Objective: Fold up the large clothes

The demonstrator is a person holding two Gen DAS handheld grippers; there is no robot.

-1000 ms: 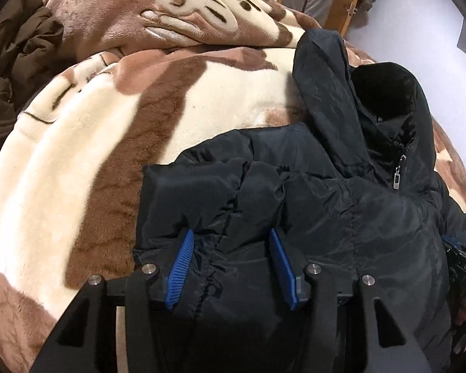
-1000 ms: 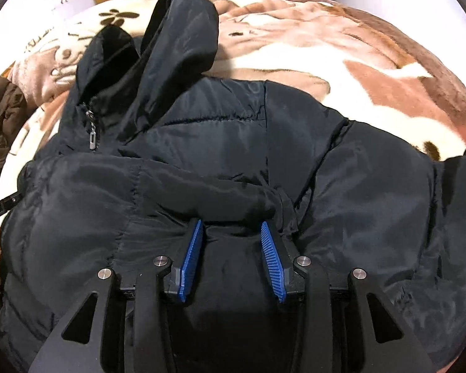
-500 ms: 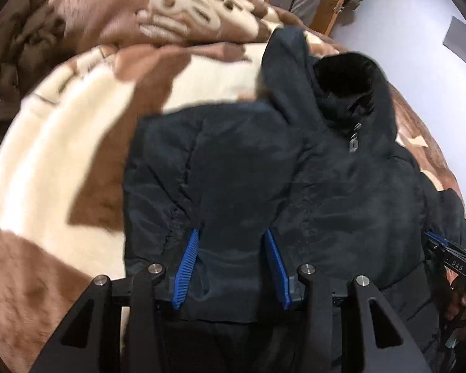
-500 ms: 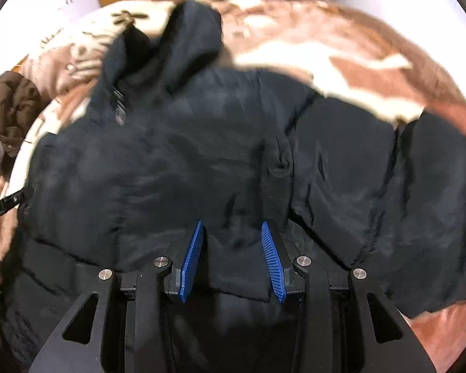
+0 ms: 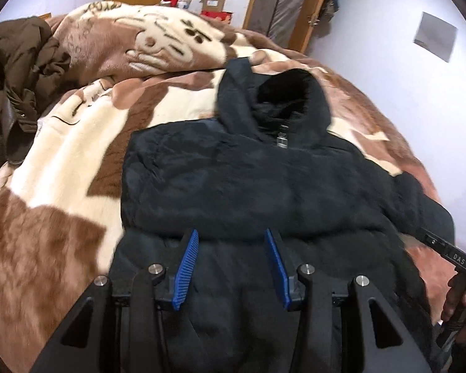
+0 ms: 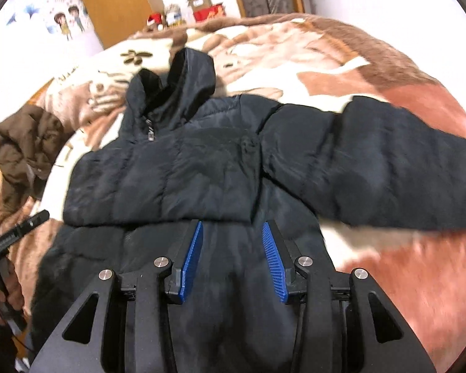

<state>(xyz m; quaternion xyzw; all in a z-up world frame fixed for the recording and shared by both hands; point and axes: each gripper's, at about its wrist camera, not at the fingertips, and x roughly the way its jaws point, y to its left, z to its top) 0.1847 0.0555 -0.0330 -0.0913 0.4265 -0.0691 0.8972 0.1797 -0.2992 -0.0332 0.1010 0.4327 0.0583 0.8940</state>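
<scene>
A puffy black hooded jacket [image 5: 248, 180] lies front-up in the middle of a plush brown-and-cream patterned blanket [image 5: 62, 155] that covers a bed. Its hood [image 5: 282, 99] points to the far end and its silver zip pull [image 5: 282, 140] sits just below the collar. A flap of the jacket is folded across the chest. Its straight near edge runs left to right, just past the tips of both claws. In the right wrist view, one padded sleeve [image 6: 372, 171] stretches out to the right over the blanket, and its cuff end runs out of view at the right edge.

The left gripper [image 5: 231, 236] hovers over the jacket's near half with its blue ribbed pads spread apart. Dark fabric shows in the gap beneath them, but they pinch nothing. The right gripper [image 6: 232, 227] hangs over the same near half. Its jaws are opening, with cloth lying under the gap and no fold caught between the pads.

There is bare blanket to the left of the jacket, and more on the near right below the outstretched sleeve. A crumpled dark-brown garment [image 5: 18, 62] lies at the far left edge of the bed, well apart from the jacket. Beyond the bed, an orange-brown wooden door [image 6: 121, 3] and a cardboard box [image 5: 213, 1] stand against the far wall.
</scene>
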